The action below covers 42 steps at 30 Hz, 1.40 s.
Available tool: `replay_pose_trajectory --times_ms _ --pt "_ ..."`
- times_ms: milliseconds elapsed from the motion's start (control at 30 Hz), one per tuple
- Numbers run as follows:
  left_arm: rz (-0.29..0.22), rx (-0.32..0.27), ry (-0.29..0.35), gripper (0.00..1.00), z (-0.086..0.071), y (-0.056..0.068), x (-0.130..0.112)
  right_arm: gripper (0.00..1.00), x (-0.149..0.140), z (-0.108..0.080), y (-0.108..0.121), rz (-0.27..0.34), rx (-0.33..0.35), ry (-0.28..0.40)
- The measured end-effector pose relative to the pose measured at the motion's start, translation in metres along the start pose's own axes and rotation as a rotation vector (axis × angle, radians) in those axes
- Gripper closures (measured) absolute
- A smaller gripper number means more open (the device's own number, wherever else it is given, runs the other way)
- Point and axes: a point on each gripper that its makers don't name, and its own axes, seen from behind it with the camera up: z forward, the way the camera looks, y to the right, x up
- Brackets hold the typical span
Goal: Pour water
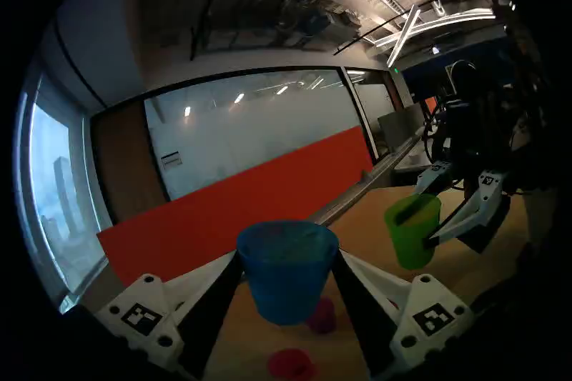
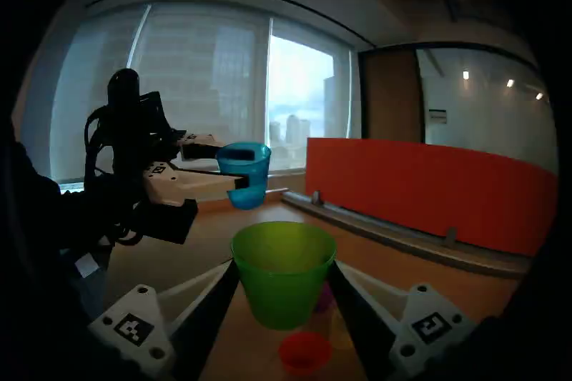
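In the left gripper view, my left gripper (image 1: 287,274) is shut on a blue cup (image 1: 287,270), held upright above the wooden table (image 1: 365,216). Farther off at the right, the right gripper (image 1: 429,227) holds a green cup (image 1: 413,229). In the right gripper view, my right gripper (image 2: 283,284) is shut on the green cup (image 2: 284,281), upright over the table (image 2: 400,266). Off to the left, the left gripper (image 2: 239,177) carries the blue cup (image 2: 244,174), higher than the green one and apart from it.
Small cups stand on the table below: a red one (image 1: 292,364) and a purple one (image 1: 323,314) under the blue cup, a red one (image 2: 304,354) and a purple one (image 2: 324,299) under the green cup. An orange panel (image 2: 436,191) and a rail (image 2: 372,224) line the table's far edge.
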Motion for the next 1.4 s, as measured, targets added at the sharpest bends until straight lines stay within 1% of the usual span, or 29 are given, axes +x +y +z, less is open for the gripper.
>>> replay_pose_trajectory --times_ms 200,400,600,867,1067,1200,1400 --pt "0.099 0.018 0.008 0.15 0.003 -0.001 0.007 0.11 -0.002 0.015 -0.008 -0.004 0.035 -0.002" --pt "0.167 0.024 0.012 0.15 0.003 -0.002 0.013 0.12 -0.005 0.027 -0.016 -0.001 0.067 -0.006" --pt "0.236 0.037 0.023 0.15 0.000 -0.005 0.023 0.11 -0.012 0.034 -0.025 -0.004 0.092 -0.015" --pt "0.338 0.053 0.031 0.15 -0.004 -0.006 0.037 0.11 -0.013 0.043 -0.037 -0.009 0.118 -0.021" --pt "0.404 0.047 0.041 0.15 -0.006 -0.002 0.044 0.11 -0.010 0.049 -0.044 -0.015 0.133 -0.021" --pt "0.458 0.046 0.048 0.15 -0.006 0.002 0.048 0.12 -0.010 0.053 -0.048 -0.021 0.140 -0.021" --pt "0.505 0.047 0.060 0.15 -0.004 0.004 0.054 0.11 -0.009 0.057 -0.051 -0.017 0.148 -0.016"
